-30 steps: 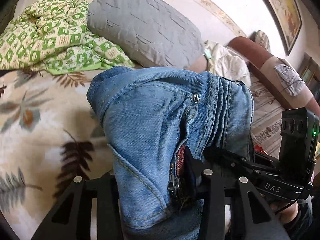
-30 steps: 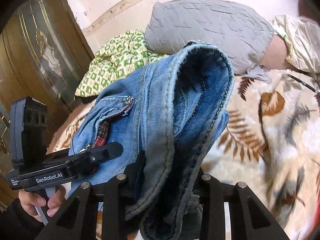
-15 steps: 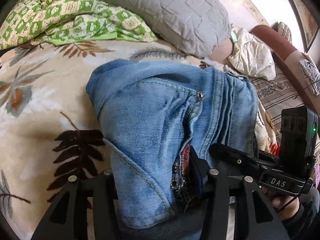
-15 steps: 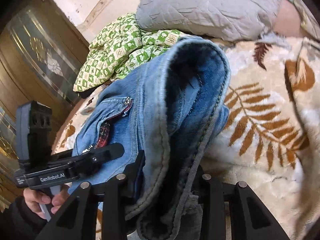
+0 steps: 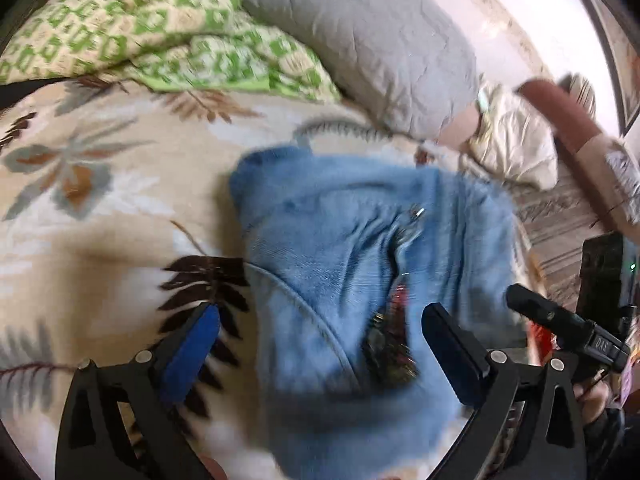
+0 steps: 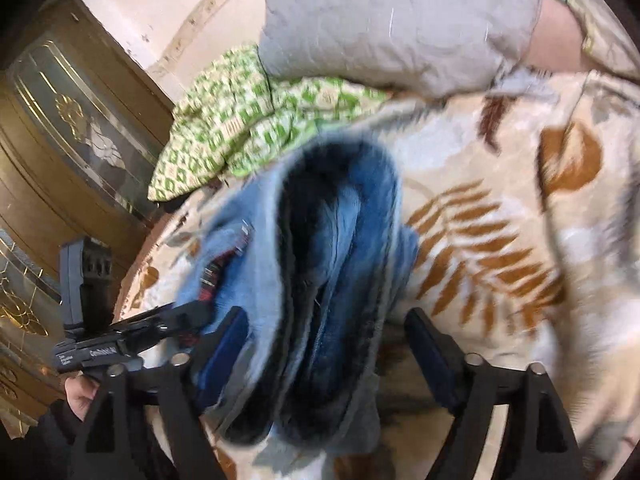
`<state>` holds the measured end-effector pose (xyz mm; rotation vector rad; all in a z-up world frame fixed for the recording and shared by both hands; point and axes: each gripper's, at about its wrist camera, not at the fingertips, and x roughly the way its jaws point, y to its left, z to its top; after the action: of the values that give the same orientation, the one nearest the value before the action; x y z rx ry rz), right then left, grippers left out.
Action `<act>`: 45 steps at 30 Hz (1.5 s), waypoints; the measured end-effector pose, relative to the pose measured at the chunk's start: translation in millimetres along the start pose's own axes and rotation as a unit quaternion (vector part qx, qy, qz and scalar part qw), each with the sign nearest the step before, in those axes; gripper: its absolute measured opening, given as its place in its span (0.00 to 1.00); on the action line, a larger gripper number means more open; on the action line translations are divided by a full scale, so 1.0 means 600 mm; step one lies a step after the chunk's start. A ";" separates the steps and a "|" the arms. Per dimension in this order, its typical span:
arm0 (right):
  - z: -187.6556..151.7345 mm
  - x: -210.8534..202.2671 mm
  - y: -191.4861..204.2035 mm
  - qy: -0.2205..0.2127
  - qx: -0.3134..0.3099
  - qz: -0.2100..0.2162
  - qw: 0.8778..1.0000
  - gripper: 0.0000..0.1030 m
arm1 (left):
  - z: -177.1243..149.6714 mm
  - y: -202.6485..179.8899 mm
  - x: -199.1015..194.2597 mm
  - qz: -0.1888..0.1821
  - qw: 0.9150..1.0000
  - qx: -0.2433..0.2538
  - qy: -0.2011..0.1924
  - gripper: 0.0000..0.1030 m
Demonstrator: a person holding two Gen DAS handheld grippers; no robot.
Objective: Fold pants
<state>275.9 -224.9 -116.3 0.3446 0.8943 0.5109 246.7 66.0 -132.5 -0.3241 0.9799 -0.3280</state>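
Pants [image 5: 352, 280], a folded bundle of blue denim, lie on the leaf-patterned blanket [image 5: 100, 200] at the centre of both frames, the zipper [image 5: 416, 214] showing in your left wrist view. Your left gripper [image 5: 320, 332] is spread wide, its blue-padded finger at lower left over the blanket and its other finger at lower right over the denim, neither pinching cloth. Your right gripper [image 6: 326, 336] is likewise spread, a finger on either side of the bundle's thick rolled edge (both frames are blurred, so contact at the left finger cannot be told). A green checked quilt [image 5: 160, 28] and a grey pillow [image 5: 360, 40] fill the upper part of the frame. A wooden door [image 6: 60, 140] stands at far left.
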 end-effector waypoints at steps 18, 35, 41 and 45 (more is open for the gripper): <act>0.109 0.015 0.046 0.059 0.055 0.017 0.997 0.92 | -0.116 0.015 -0.051 -0.173 0.960 -0.221 0.005 0.99; 0.131 0.078 0.022 0.065 0.080 -0.019 0.994 0.14 | -0.119 0.068 -0.005 -0.154 0.925 -0.347 0.032 0.35; 0.125 0.086 -0.011 0.073 0.074 -0.055 0.993 0.12 | -0.104 0.057 -0.017 -0.108 0.952 -0.284 0.037 0.27; 0.101 0.105 -0.072 0.087 0.116 -0.069 0.987 0.09 | -0.101 0.061 -0.004 -0.091 0.958 -0.268 0.042 0.27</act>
<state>369.6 -229.9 -143.0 0.4511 1.1432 0.3114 198.6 93.2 -177.1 -0.9046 1.1167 -0.2381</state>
